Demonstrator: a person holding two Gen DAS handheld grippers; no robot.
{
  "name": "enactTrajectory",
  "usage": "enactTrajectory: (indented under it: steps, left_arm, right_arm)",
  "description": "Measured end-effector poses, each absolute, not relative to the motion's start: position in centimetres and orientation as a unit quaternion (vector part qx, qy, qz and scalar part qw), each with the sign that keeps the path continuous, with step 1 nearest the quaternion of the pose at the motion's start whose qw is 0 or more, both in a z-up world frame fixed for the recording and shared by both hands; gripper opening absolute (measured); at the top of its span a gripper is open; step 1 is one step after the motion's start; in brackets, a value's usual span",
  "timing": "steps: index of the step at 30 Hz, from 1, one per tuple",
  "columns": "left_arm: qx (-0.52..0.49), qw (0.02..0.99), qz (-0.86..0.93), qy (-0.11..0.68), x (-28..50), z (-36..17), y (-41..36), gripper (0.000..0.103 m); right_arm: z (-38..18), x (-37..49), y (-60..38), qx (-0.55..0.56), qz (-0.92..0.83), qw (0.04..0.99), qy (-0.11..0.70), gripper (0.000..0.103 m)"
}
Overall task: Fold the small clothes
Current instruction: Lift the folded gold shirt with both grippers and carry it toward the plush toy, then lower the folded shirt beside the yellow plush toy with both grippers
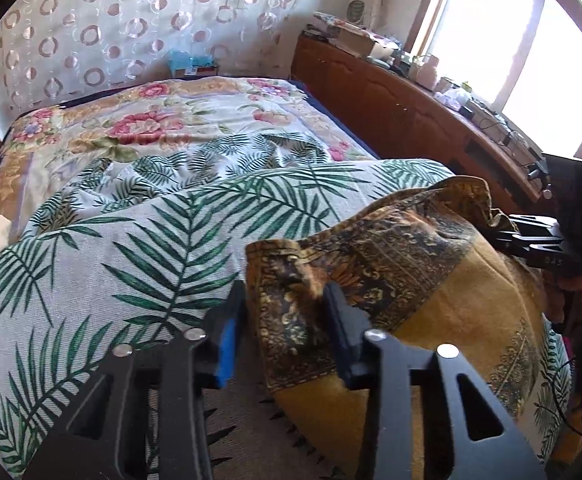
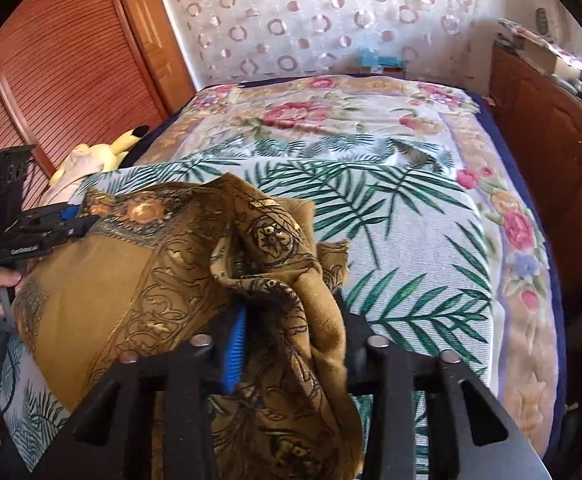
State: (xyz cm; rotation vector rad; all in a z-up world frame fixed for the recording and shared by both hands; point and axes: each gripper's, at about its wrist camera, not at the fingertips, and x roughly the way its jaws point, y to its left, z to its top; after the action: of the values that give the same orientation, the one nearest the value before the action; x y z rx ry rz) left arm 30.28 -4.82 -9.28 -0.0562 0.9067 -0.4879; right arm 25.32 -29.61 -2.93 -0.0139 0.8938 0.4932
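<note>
A mustard-yellow cloth with dark ornate borders (image 1: 431,280) hangs stretched above the palm-leaf sheet (image 1: 131,248) between both grippers. My left gripper (image 1: 285,300) has its jaws around the cloth's left corner, and a gap shows beside the blue pad. In the right wrist view the left gripper (image 2: 73,220) holds the cloth's far edge. My right gripper (image 2: 291,320) is shut on a bunched corner of the cloth (image 2: 283,272). It also shows in the left wrist view (image 1: 531,236), gripping the cloth's right corner.
The bed carries a floral blanket (image 1: 151,124) under the palm sheet. A wooden sideboard (image 1: 411,104) with clutter runs along the right by the window. A wooden wardrobe (image 2: 51,60) stands left, with a yellow plush toy (image 2: 119,146) and pale clothes beside it.
</note>
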Motion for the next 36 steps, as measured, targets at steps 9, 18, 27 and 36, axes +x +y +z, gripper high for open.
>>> enactTrajectory:
  steps: [9,18,27,36]
  left_arm:
    - [-0.046,0.876,-0.264,0.401,27.8,-4.7,-4.0,0.008]
    - [-0.078,0.924,-0.217,0.304,21.5,2.1,3.6,0.008]
    - [-0.119,0.959,-0.077,0.246,16.0,2.9,15.4,0.008]
    - [-0.2,0.947,0.016,0.249,12.8,-1.0,23.3,0.008]
  right_arm:
    - [0.1,23.1,-29.1,-0.029,0.239,0.899,0.367,0.014]
    - [7.3,21.7,-23.0,-0.08,0.303,0.908,0.276,0.013]
    - [11.9,26.0,-9.2,-0.147,0.409,0.868,0.242,0.013]
    - [13.1,30.1,6.1,-0.242,0.47,0.81,0.255,0.013]
